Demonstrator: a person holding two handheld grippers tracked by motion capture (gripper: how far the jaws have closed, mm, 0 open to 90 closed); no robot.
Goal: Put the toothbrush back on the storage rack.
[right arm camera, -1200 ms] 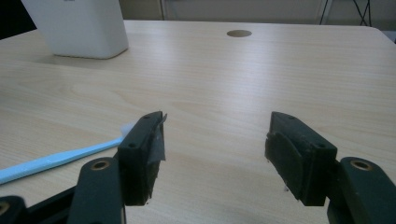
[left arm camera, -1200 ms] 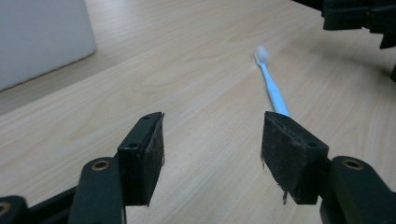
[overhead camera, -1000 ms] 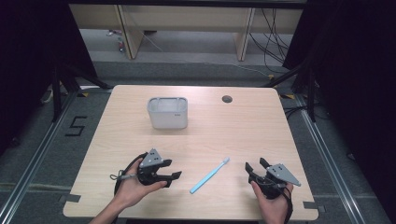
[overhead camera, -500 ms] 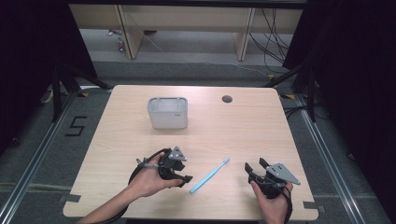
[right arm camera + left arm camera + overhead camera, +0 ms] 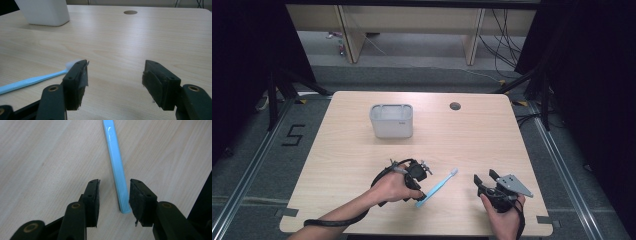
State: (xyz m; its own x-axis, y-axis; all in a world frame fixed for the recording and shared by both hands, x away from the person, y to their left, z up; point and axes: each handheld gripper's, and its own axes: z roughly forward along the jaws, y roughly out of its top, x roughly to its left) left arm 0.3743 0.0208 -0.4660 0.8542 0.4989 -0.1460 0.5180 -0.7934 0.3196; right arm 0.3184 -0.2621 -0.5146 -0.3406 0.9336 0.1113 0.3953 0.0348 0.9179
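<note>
A light blue toothbrush (image 5: 438,186) lies slantwise on the wooden table (image 5: 462,140), bristles toward the upper right. My left gripper (image 5: 420,191) points down over the handle's near end. In the left gripper view its jaws have just been closing, and the toothbrush handle (image 5: 116,165) lies between them. The left gripper (image 5: 115,183) is open: a gap shows beside the left pad, and the right pad sits close to the handle. My right gripper (image 5: 484,176) rests open near the front right edge, nothing between its jaws. In the right gripper view the toothbrush (image 5: 32,80) lies left of the right gripper (image 5: 116,65).
A white rectangular container (image 5: 392,121) stands at the table's back middle, seen also as the container (image 5: 42,11) in the right gripper view. A round cable hole (image 5: 455,106) sits near the far edge. Dark floor and metal frames surround the table.
My left hand has moved right across the table to the toothbrush's handle end, and its gripper has tipped downward over it with narrower jaws. The right hand has not moved.
</note>
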